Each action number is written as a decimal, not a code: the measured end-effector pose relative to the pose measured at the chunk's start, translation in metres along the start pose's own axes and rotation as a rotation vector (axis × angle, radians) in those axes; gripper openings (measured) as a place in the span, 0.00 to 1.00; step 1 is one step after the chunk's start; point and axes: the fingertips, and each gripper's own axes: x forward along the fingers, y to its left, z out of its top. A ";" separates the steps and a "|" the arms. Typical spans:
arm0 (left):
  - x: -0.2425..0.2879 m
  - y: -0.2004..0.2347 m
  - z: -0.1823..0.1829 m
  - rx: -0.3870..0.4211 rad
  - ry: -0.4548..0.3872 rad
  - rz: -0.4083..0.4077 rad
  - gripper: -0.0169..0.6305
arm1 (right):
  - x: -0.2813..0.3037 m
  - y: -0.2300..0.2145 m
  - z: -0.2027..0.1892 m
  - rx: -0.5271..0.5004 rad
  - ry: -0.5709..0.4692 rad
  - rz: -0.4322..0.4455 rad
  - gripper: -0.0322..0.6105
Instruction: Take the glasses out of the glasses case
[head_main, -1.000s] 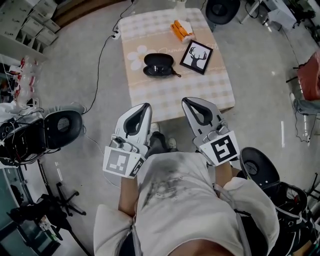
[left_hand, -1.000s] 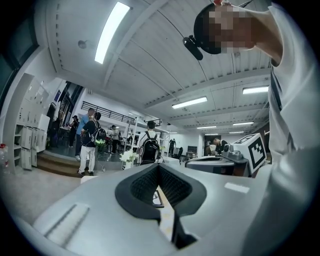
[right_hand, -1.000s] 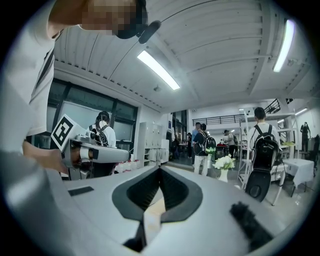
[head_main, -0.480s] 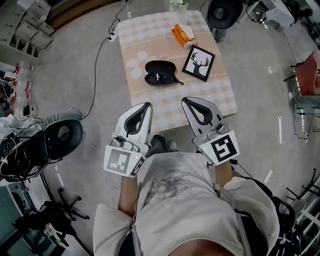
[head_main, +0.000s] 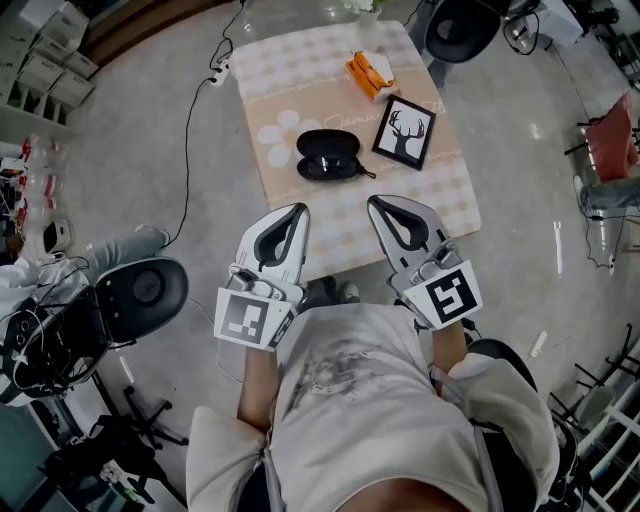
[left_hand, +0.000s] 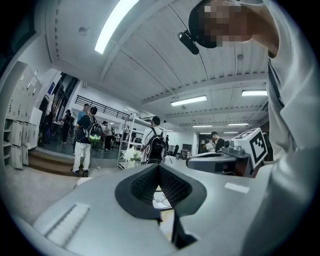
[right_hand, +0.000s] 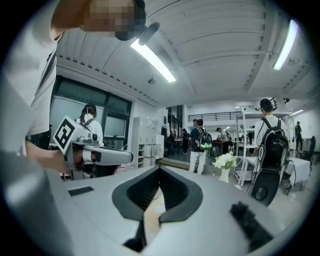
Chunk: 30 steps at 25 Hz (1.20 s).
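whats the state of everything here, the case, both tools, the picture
glasses case: open, lying on the table
glasses: seem to sit inside the case, not taken out
left tool: shut, empty, apart from the case
right tool: shut, empty, apart from the case
deer picture: lying flat, face up, right of the case

The left gripper and the right gripper are held level, side by side, pointing forward with a gap between them. Each has its jaws closed together, gripping nothing.
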 end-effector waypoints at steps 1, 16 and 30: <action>0.002 0.004 -0.001 0.006 0.003 -0.002 0.04 | 0.004 -0.001 -0.001 0.002 0.002 -0.005 0.08; 0.014 0.034 -0.010 0.002 0.010 -0.053 0.04 | 0.037 -0.001 -0.010 0.014 0.040 -0.054 0.08; 0.045 0.044 -0.038 -0.021 0.043 0.002 0.04 | 0.063 -0.038 -0.036 0.007 0.066 0.012 0.08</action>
